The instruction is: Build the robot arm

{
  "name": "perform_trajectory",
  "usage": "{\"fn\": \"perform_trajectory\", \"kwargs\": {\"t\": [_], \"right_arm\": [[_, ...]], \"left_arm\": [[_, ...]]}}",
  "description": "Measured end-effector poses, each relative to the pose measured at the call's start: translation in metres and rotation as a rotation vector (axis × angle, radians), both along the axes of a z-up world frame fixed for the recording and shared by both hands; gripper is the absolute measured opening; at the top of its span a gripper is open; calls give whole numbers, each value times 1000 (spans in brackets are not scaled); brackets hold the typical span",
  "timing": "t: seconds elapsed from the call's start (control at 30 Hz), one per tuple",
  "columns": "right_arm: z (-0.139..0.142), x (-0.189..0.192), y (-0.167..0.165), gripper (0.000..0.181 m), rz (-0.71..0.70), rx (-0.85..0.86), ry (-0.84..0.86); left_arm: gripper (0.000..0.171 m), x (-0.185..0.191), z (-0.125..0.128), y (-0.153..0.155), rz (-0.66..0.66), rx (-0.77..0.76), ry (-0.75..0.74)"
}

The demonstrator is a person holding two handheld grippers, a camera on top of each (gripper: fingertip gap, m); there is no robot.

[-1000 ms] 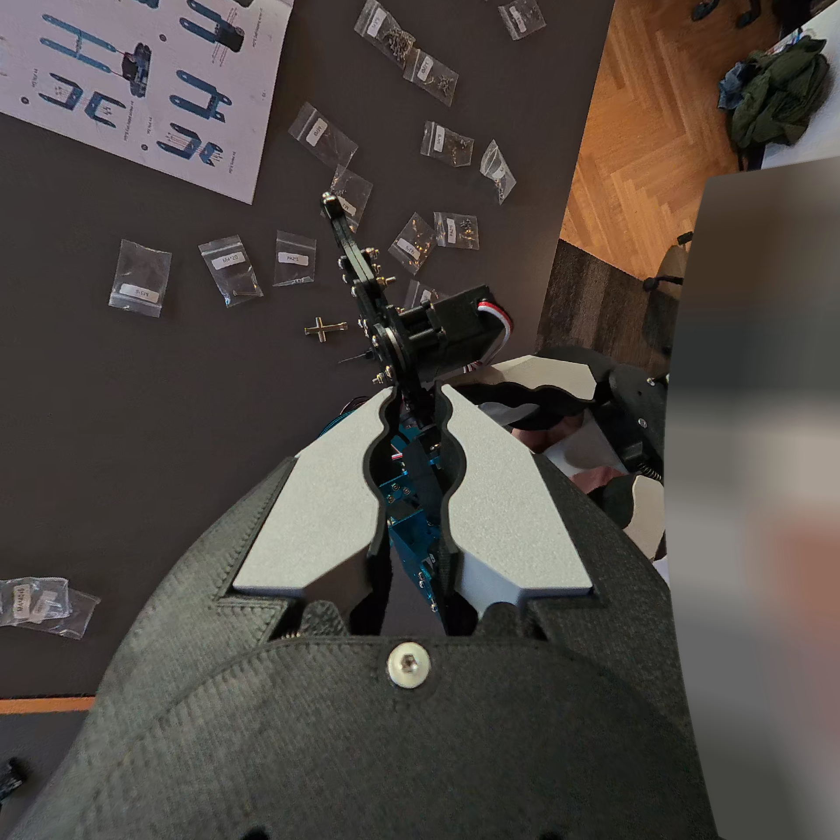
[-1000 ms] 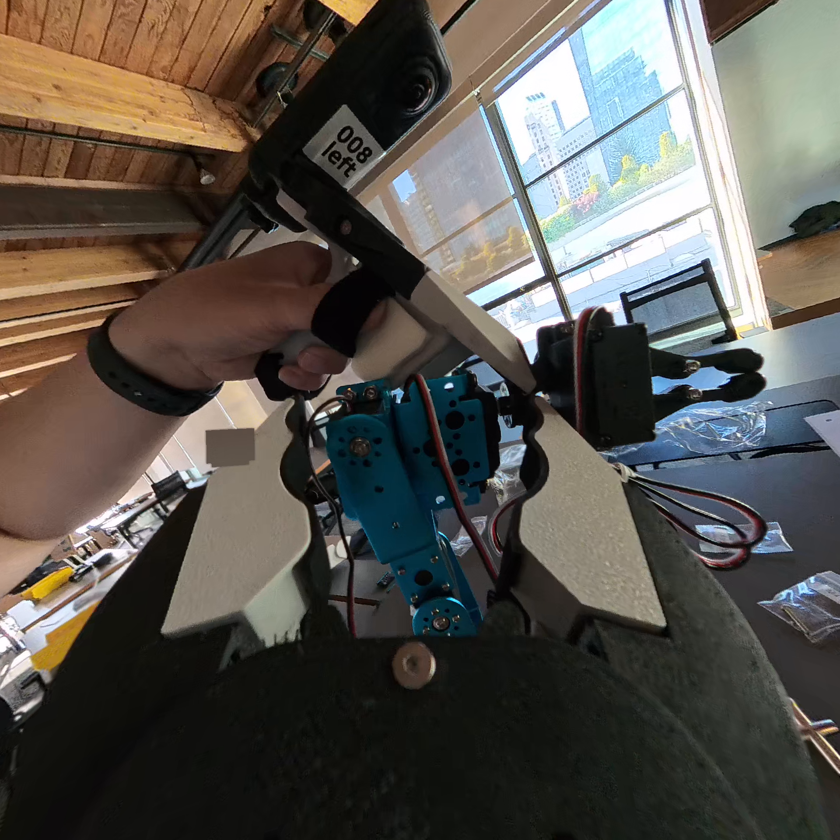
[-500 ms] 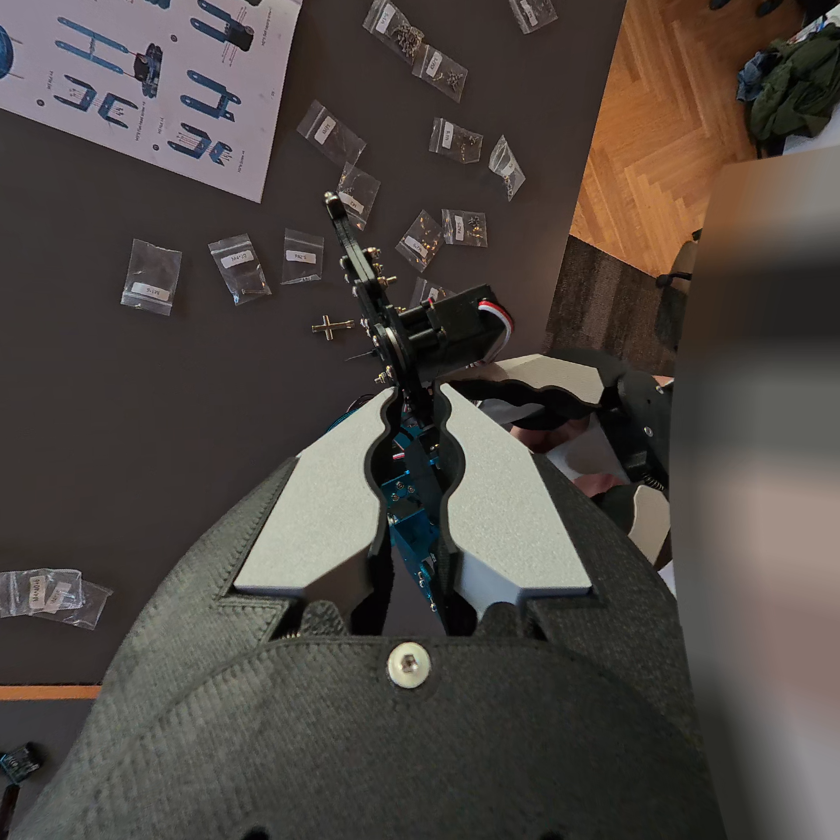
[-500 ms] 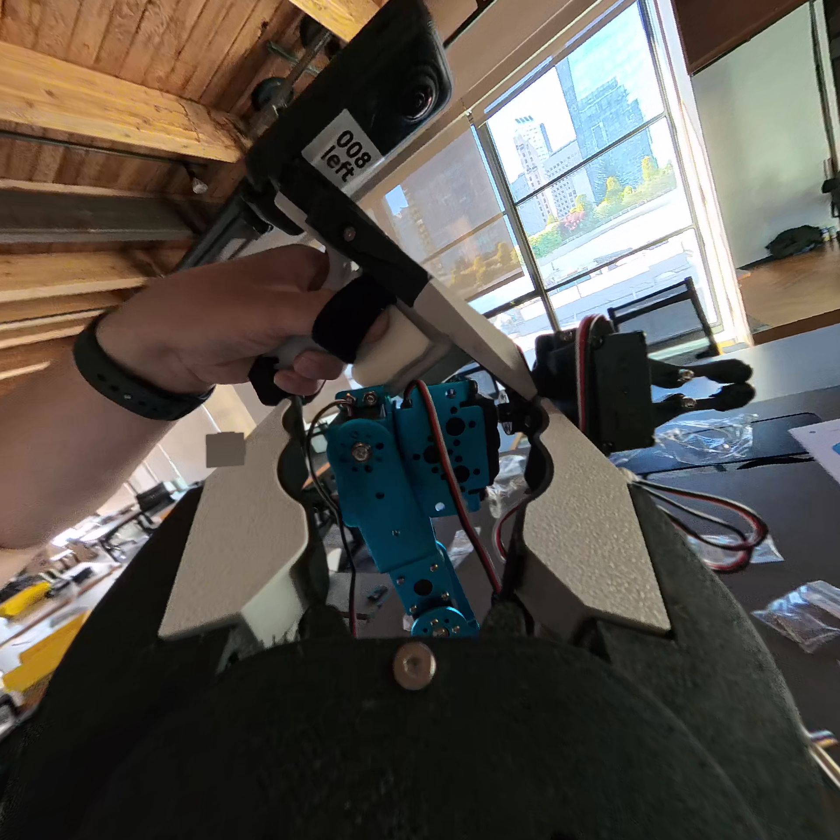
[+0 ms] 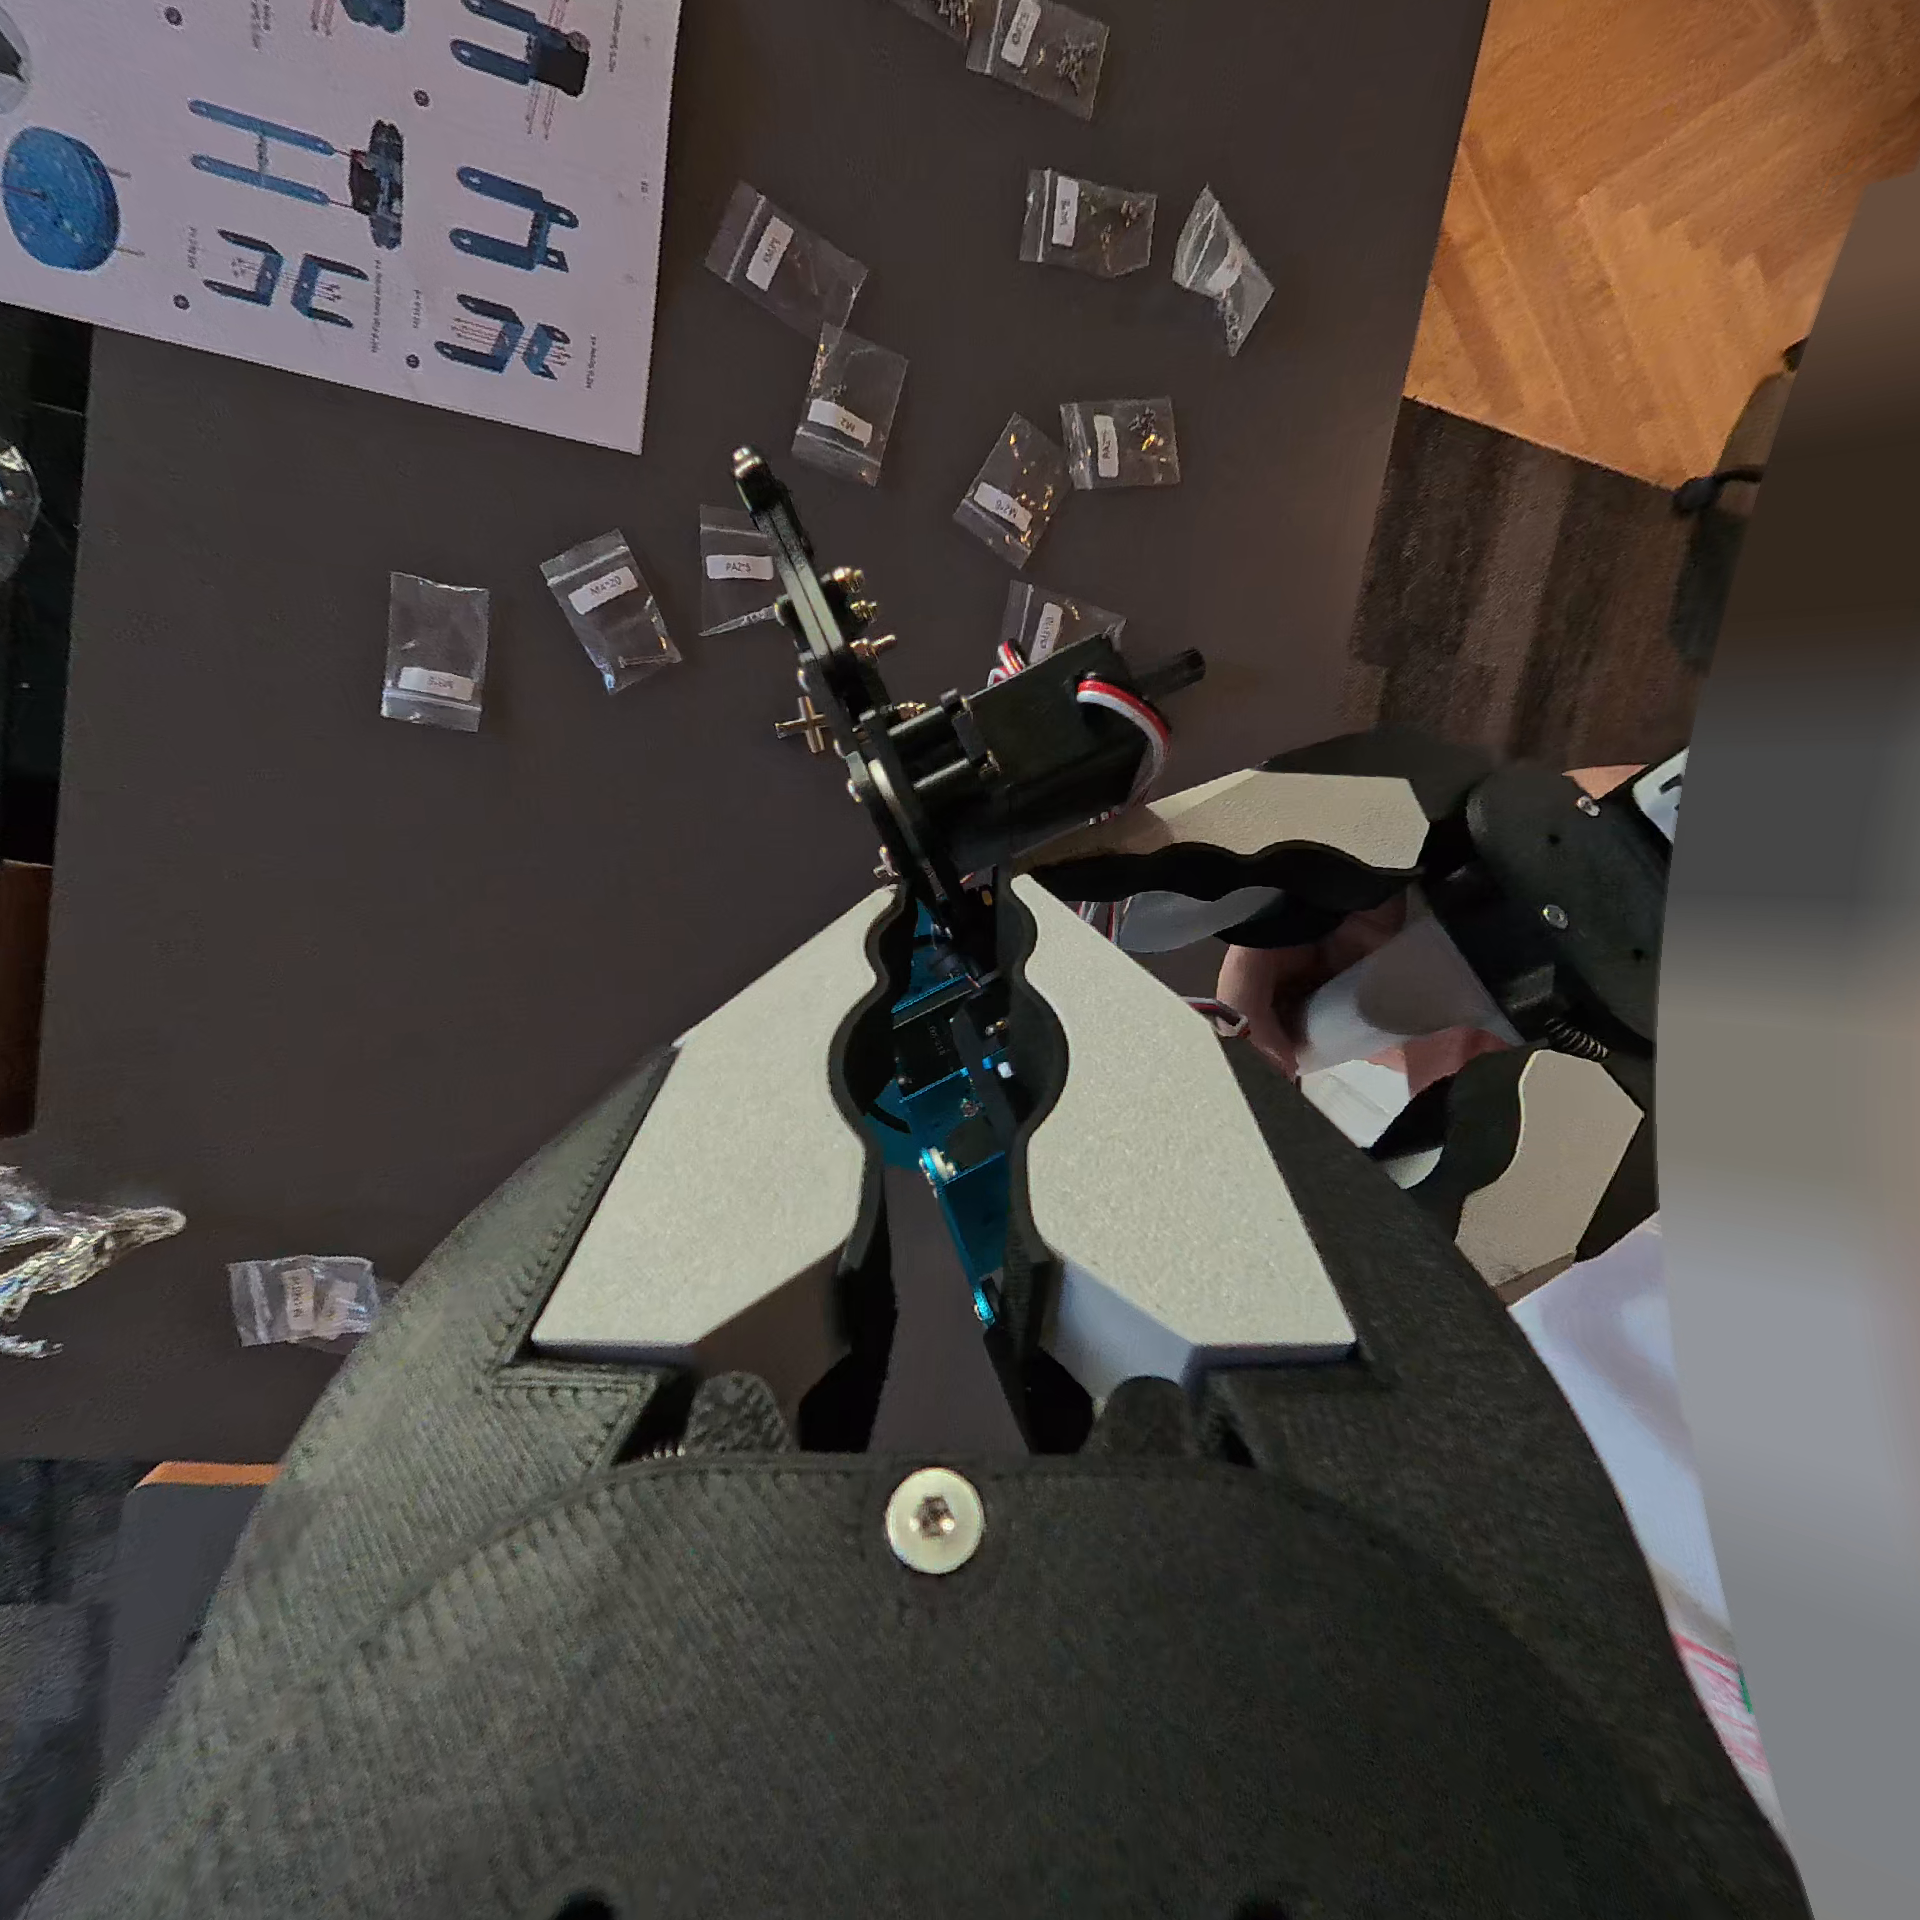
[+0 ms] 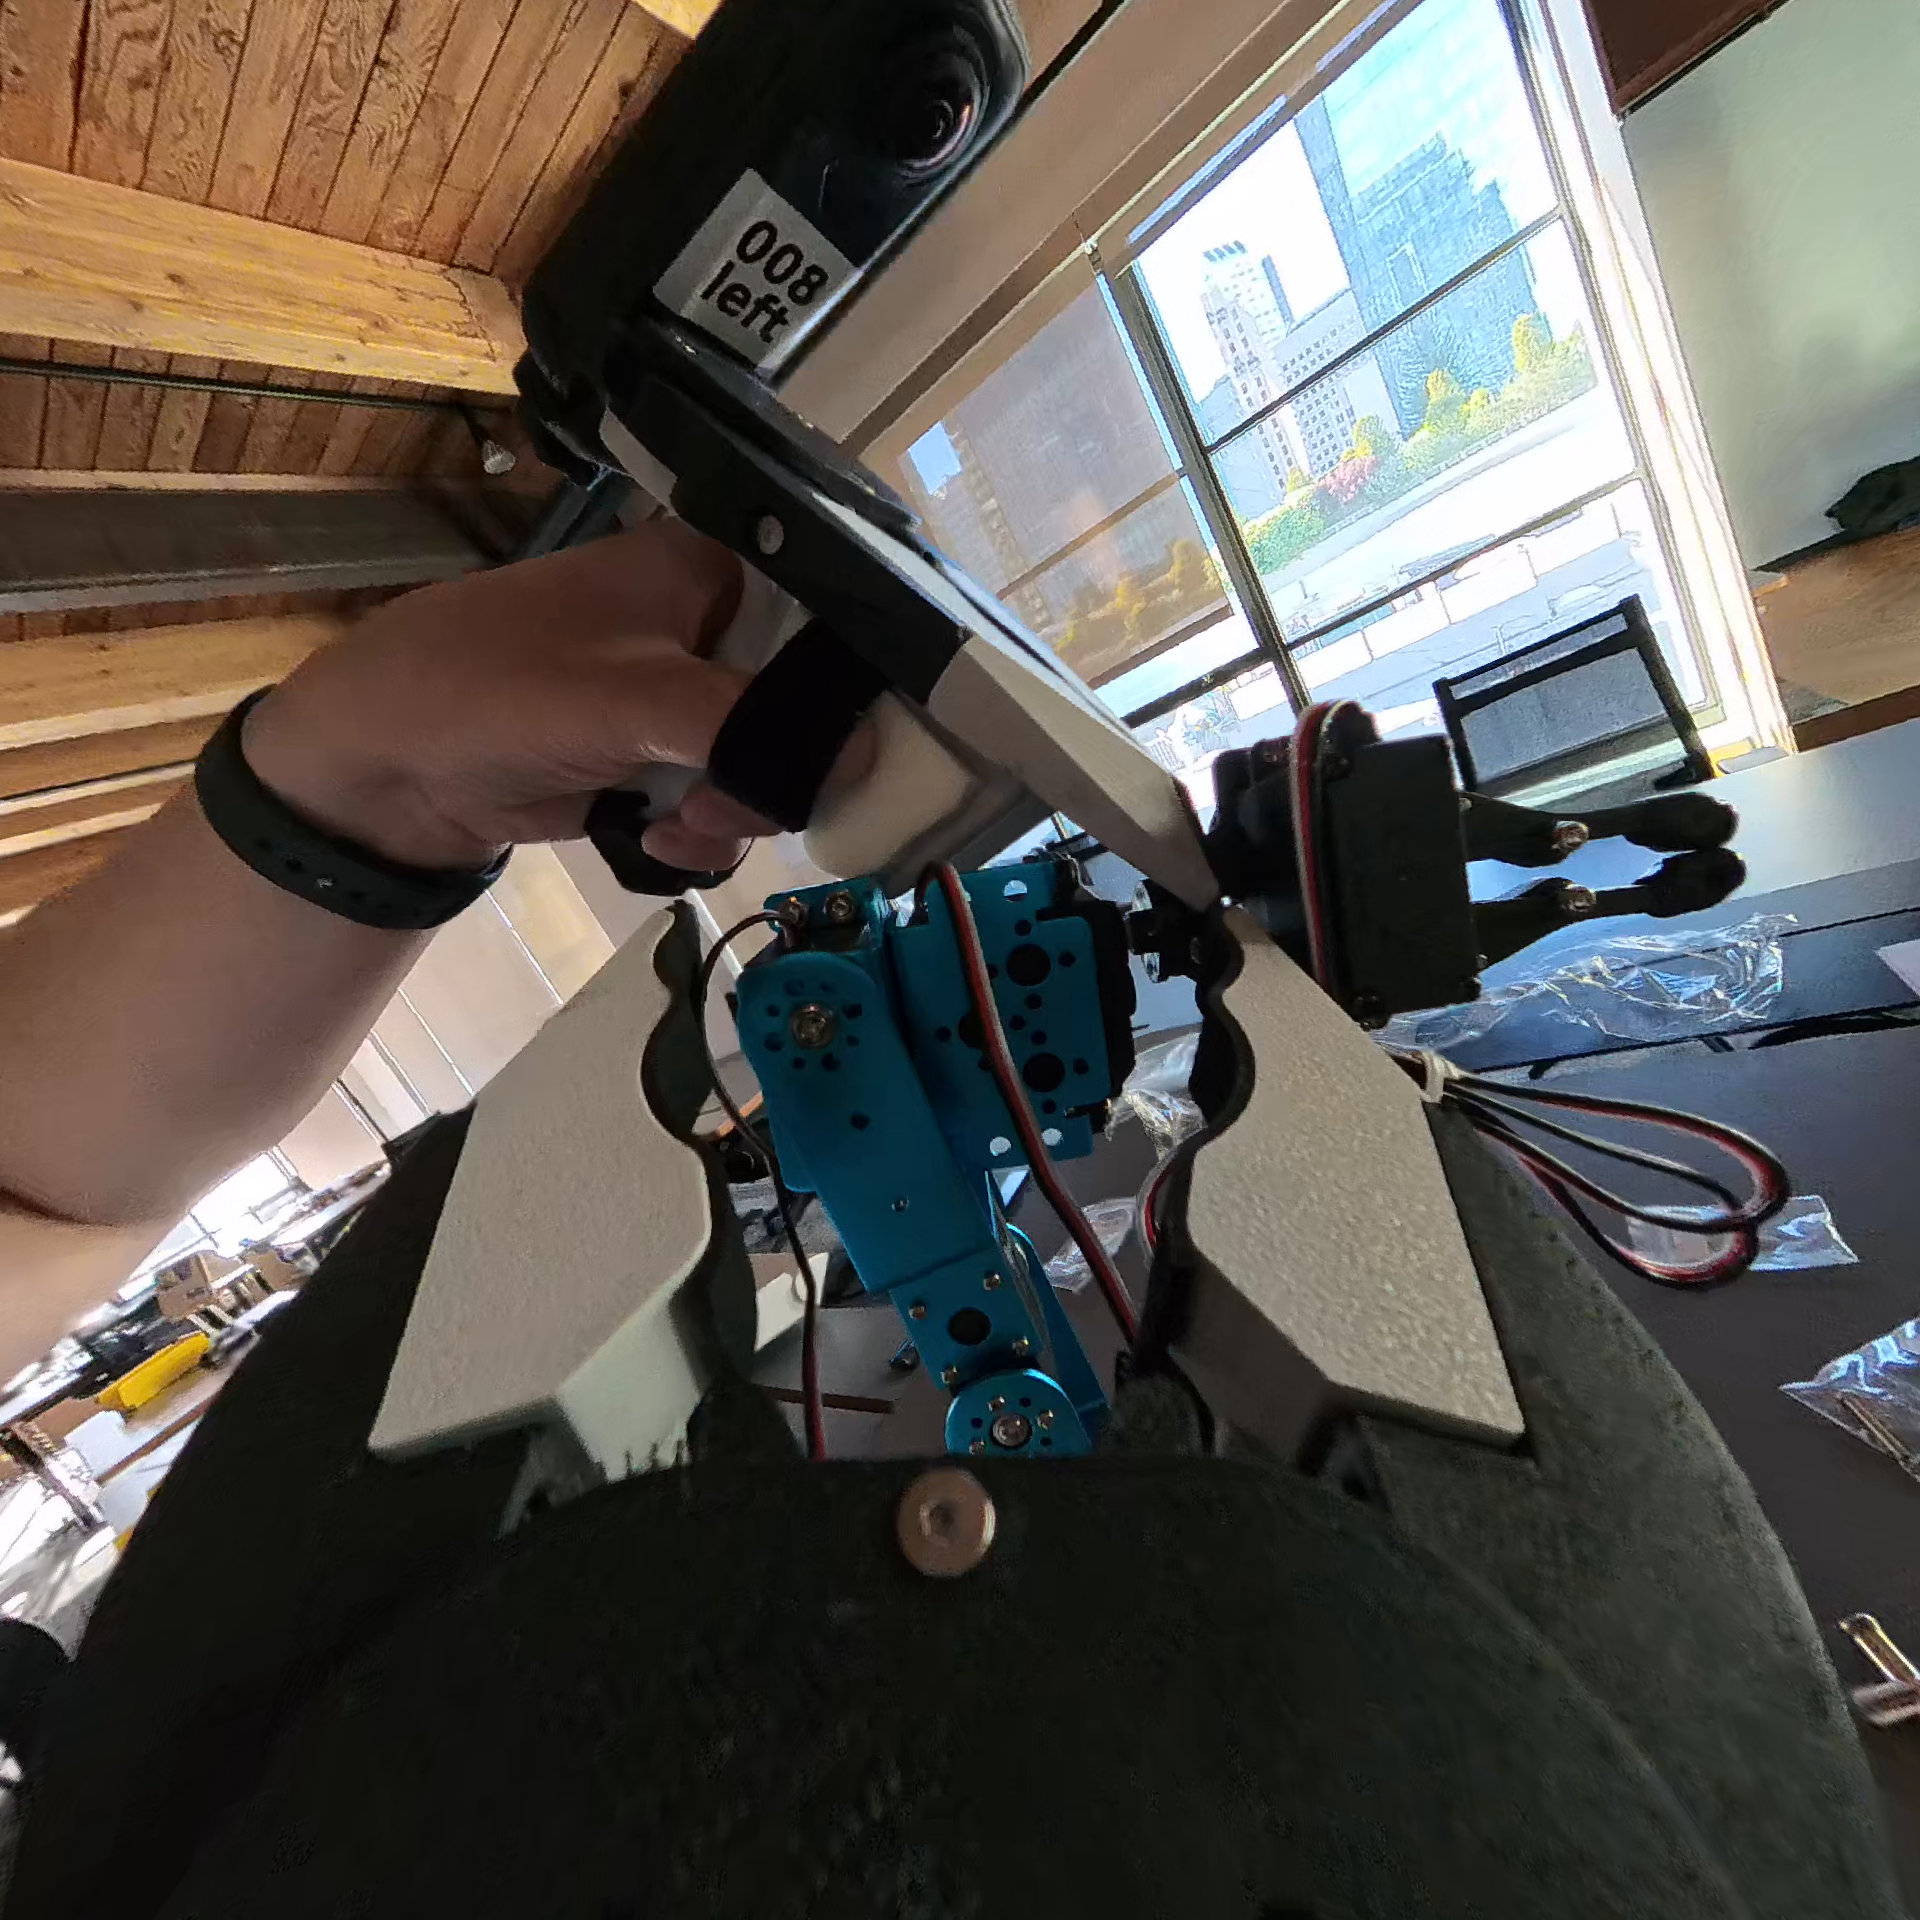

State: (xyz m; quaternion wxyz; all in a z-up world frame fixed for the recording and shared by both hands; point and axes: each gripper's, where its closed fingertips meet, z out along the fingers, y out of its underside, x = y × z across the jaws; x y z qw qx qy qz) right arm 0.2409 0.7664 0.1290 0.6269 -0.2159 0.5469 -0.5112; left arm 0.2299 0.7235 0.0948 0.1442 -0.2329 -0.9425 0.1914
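Held above a dark tabletop [image 5: 312, 935], the left gripper [image 5: 951, 914] pinches a small blue robot arm [image 6: 914, 1101] just below its black claw [image 5: 821, 644]. The right gripper [image 6: 951, 935], fingers spread, straddles the blue links from the side. Clear hardware bags [image 5: 613, 613] and a parts sheet [image 5: 312, 197] lie below.

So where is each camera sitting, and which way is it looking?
Left wrist view: sits on the left gripper, looking down at the dark table with small bags of screws and a printed sheet; its grey fingers show.
Right wrist view: sits on the right gripper, looking sideways and up toward the window and wooden ceiling; its fingers and the person's hand show.
Both views share the small blue and black robot arm, and each shows the other gripper.
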Motion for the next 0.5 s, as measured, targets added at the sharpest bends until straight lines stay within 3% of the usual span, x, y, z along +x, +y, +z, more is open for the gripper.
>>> {"fn": "perform_trajectory", "kwargs": {"t": [0.13, 0.27, 0.37, 0.5], "right_arm": [[3, -2, 0, 94, 10, 34, -66], [11, -5, -1, 106, 75, 119, -183], [13, -11, -4, 103, 138, 207, -274], [12, -11, -5, 98, 160, 236, -260]], "left_arm": [[15, 0, 0, 0, -7, 11, -24], [15, 0, 0, -1, 6, 14, -2], [15, 0, 0, -1, 12, 13, 14], [15, 0, 1, 0, 20, 13, 36]]}}
